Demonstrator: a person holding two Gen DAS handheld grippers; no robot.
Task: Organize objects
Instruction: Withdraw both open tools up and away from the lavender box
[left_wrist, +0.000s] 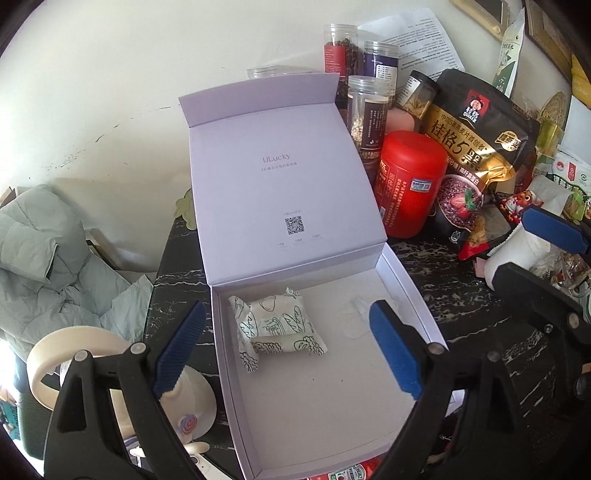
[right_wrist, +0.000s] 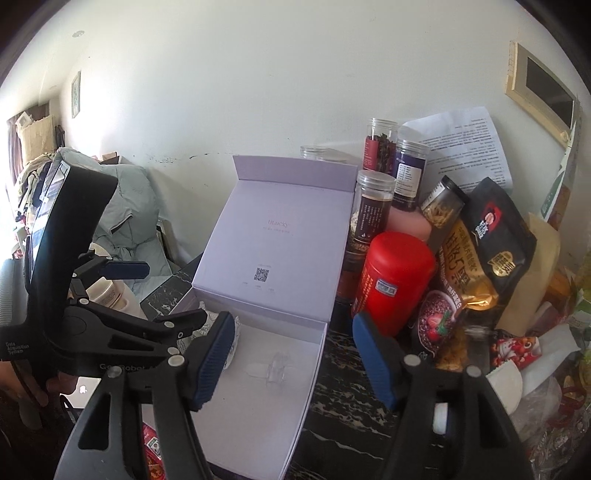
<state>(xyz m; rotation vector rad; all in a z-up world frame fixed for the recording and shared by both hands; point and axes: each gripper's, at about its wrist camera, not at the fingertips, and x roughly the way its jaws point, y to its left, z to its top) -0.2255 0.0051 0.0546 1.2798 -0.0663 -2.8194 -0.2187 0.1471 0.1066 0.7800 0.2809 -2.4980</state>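
Biggest thing here is the black marble-look table (left_wrist: 476, 295) with white veins, pushed against a scuffed white wall. Sitting on it is my pale lilac gift box (left_wrist: 406, 288), smooth matte card, squarish, with its hinged lid (left_wrist: 280, 177) standing up at the far side so the open mouth faces me.

Right of the box it's a crowd: a glossy red round canister (left_wrist: 410, 184), a black-and-gold crinkly oat bag (left_wrist: 476, 136) leaning behind it, and a few tall clear plastic jars (left_wrist: 369, 110) standing upright. Off the table's left edge there's a puffy grey-green jacket (left_wrist: 44, 258).

Inside the box, toward the far left corner, lies a soft pillow-shaped packet (left_wrist: 277, 328) in white wrapper with green doodle print, crimped zigzag ends, long axis running roughly left to right. To the right of it lies a small clear plastic piece (right_wrist: 271, 369), hard to make out.

My left hand-held gripper (left_wrist: 288, 347) hangs over the box, released, ribbed blue pads spread wide with nothing gripped. My right hand-held gripper (right_wrist: 293, 362) is released too, empty, over the box's right wall.
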